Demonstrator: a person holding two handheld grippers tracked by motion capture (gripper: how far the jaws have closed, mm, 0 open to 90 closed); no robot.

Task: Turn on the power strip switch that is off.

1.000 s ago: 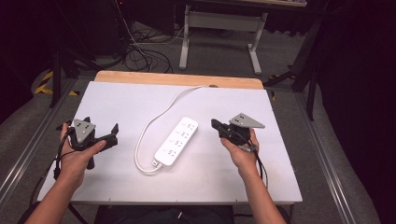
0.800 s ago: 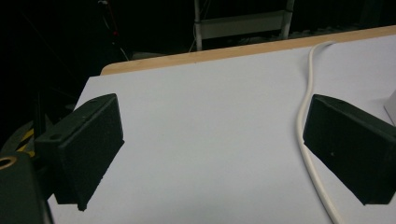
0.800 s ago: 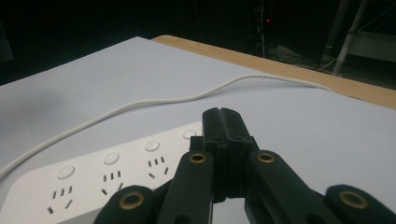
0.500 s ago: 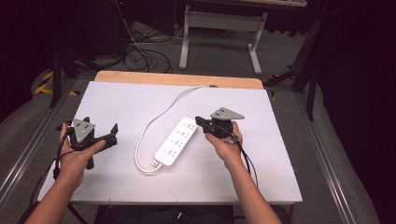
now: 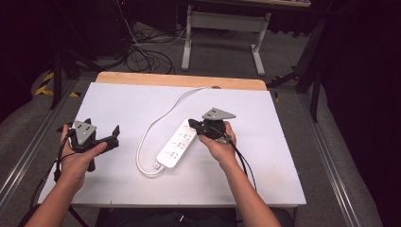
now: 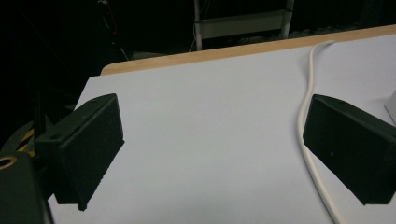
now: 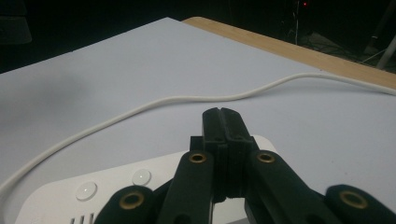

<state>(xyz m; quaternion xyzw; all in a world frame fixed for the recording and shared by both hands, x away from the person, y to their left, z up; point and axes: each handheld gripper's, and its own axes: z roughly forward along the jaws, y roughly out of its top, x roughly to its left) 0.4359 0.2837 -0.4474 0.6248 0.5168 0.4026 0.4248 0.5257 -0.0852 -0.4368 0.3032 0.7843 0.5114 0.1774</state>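
A white power strip (image 5: 176, 144) lies slanted at the middle of the white table (image 5: 118, 101), its white cord (image 5: 161, 118) looping off toward the far edge. My right gripper (image 5: 191, 124) is shut with nothing in it, its tips over the strip's far end (image 7: 65, 200); in the right gripper view the closed jaws hide part of that end, near two round buttons (image 7: 141, 177). My left gripper (image 5: 115, 131) rests at the table's left, jaws wide open and empty. In the left gripper view the cord (image 6: 308, 140) runs past the right-hand jaw.
A wooden strip (image 5: 179, 80) borders the table's far edge. Beyond it stand a metal desk frame (image 5: 222, 33) and a tangle of floor cables (image 5: 142, 52). Metal rails (image 5: 326, 156) run along both sides of the table.
My right gripper has moved left across the table, from beside the power strip to over its far end. The left gripper stayed put.
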